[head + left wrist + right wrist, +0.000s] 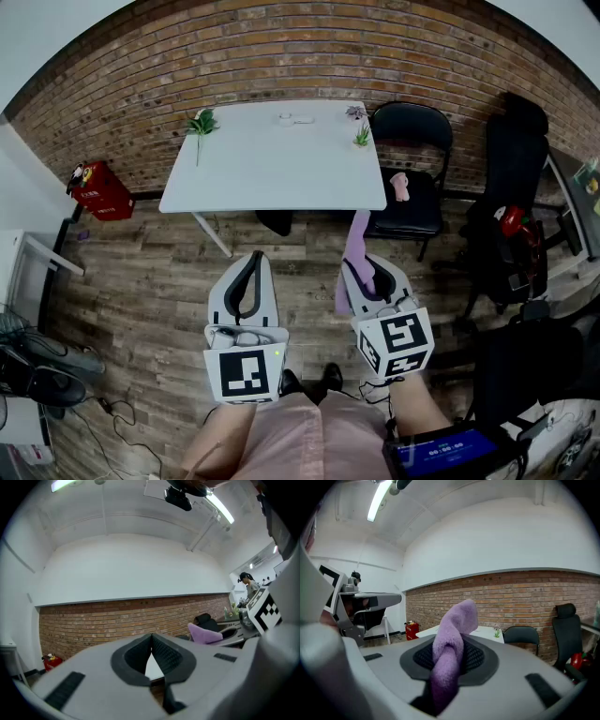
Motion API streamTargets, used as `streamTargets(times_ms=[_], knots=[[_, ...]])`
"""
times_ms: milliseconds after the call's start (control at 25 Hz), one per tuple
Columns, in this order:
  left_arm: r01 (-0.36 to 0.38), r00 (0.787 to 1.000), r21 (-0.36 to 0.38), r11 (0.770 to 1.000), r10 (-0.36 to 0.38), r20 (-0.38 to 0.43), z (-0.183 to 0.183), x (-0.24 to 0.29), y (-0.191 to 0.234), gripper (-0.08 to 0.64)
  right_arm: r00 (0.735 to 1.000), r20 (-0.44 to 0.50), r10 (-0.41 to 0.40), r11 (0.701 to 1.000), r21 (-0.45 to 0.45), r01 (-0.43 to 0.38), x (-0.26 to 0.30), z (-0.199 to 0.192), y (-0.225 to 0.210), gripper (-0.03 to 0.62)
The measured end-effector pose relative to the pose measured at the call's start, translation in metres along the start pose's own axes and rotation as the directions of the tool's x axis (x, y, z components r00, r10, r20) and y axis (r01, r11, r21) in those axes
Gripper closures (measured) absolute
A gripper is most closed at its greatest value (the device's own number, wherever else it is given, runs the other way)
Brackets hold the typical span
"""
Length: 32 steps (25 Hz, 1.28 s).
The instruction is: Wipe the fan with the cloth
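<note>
Left tool (251, 259) closed, empty; right tool (362, 270) pinching cloth (451, 634).

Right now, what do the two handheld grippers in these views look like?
Both the left gripper and the right gripper have pale grey, rounded shells with black ribbed fingers. Each carries a white cube printed with black square markers. Thin cables run over the bodies near the cubes. The person wears a pinkish garment.

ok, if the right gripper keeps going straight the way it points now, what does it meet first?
Probably the white table, near its right front corner. The right gripper, jaws shut on the purple cloth, aims that way, with the black chair just to the right. Depth is unclear, so it might pass under the tabletop.
</note>
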<state>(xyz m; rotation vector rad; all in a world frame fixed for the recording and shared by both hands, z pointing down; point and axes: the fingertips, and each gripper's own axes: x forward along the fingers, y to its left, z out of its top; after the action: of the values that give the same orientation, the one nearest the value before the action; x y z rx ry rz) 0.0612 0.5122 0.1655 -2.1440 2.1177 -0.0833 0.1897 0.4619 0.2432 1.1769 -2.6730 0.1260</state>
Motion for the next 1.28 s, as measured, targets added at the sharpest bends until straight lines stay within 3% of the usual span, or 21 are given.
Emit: streamTargets(times_ms=[800,1280], knots=[[-0.048,0.998,0.034,0.998,0.050,-0.045,-0.008,0.022,-0.044,0.548,0.998,0.007,0.061,0.998,0.030,-0.061,-0.003,-0.012,-0.053,0.486],[-0.077,0.990,-0.011,0.997,0.075,-0.119,-0.068,0.082,0.020,0.548,0.992,-0.086,0.090,0.995,0.053,-0.085,0.092,-0.037,-0.050,0.486]])
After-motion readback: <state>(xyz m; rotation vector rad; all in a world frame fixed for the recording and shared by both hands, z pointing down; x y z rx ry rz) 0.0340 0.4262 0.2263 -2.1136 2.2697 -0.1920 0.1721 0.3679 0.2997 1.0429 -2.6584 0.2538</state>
